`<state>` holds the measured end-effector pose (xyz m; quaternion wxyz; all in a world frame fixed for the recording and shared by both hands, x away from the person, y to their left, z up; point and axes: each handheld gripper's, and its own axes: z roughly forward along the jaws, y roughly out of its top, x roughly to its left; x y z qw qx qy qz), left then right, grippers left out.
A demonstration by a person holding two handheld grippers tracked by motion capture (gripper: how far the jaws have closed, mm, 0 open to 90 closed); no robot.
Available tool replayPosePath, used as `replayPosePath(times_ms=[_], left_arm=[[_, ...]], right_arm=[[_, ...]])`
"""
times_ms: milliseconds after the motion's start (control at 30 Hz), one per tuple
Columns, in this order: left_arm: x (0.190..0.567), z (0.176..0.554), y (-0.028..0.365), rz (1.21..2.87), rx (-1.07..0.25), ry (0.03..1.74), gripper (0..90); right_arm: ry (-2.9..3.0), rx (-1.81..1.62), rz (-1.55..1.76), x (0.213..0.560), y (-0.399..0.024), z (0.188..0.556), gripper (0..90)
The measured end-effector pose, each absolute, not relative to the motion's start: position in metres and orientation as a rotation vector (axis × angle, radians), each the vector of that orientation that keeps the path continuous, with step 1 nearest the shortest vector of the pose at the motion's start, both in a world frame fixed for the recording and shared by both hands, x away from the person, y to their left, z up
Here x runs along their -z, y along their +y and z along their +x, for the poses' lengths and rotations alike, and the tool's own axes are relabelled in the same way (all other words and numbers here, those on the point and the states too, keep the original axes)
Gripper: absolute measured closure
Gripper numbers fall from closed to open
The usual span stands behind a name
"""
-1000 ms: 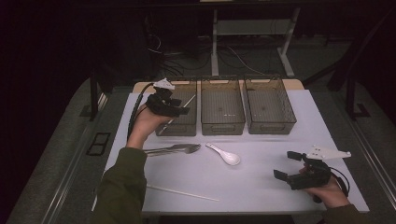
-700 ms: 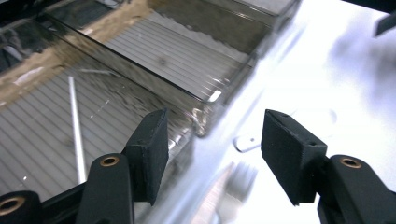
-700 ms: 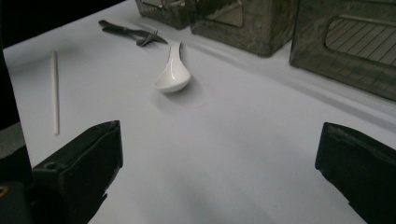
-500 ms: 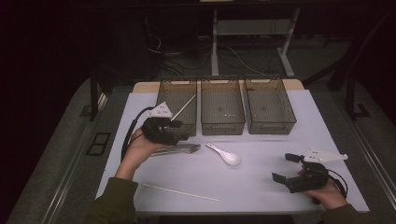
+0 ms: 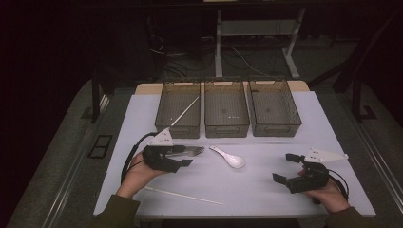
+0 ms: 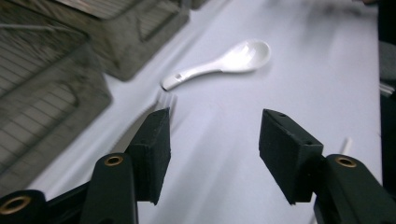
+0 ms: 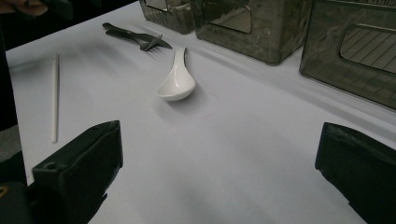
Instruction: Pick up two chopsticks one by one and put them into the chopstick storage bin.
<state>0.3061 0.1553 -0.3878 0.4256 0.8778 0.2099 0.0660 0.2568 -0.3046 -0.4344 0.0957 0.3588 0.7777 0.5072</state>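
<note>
My left gripper [image 5: 184,156] hovers low over the table in front of the left bin [image 5: 167,114], its jaws open with nothing between them. Metal forks [image 5: 192,151] lie just at its tips; in the left gripper view the fork tines [image 6: 166,100] peek out beside the left pad of the left gripper [image 6: 212,121]. A white ceramic spoon [image 5: 228,156] [image 6: 219,63] lies just right of the forks. A white chopstick [image 5: 185,110] leans inside the left bin, and a second chopstick [image 5: 183,194] lies near the front edge. My right gripper [image 5: 286,168] [image 7: 222,140] rests open at the front right.
Three smoky plastic bins stand in a row at the back: the left one, the middle bin [image 5: 226,108] and the right bin [image 5: 274,107]. In the right gripper view the spoon [image 7: 177,79], forks [image 7: 135,37] and the loose chopstick [image 7: 55,98] lie ahead on the white tabletop [image 5: 266,147].
My left gripper drew back from over the left bin and came down toward the forks on the table. The chopstick stays leaning in that bin. The right gripper has kept still.
</note>
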Motion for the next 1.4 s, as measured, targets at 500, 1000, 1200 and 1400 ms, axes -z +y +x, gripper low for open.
replayPosePath(times_ms=[500, 1000, 1200, 1400], left_arm=[[0.414, 0.270, 0.141, 2.287, -0.033, 0.349, 62.2], [0.427, 0.257, 0.082, 2.314, 0.103, 0.186, 74.3], [0.433, 0.255, 0.064, 2.348, 0.121, 0.137, 77.5], [0.437, 0.251, 0.053, 2.338, 0.140, 0.132, 81.0]], right_arm=[[2.299, -1.503, 1.076, 0.434, -0.306, 0.256, 0.8], [2.301, -1.498, 1.074, 0.434, -0.306, 0.256, 0.8], [2.305, -1.495, 1.073, 0.434, -0.306, 0.256, 0.8], [2.310, -1.494, 1.071, 0.434, -0.306, 0.256, 0.8]])
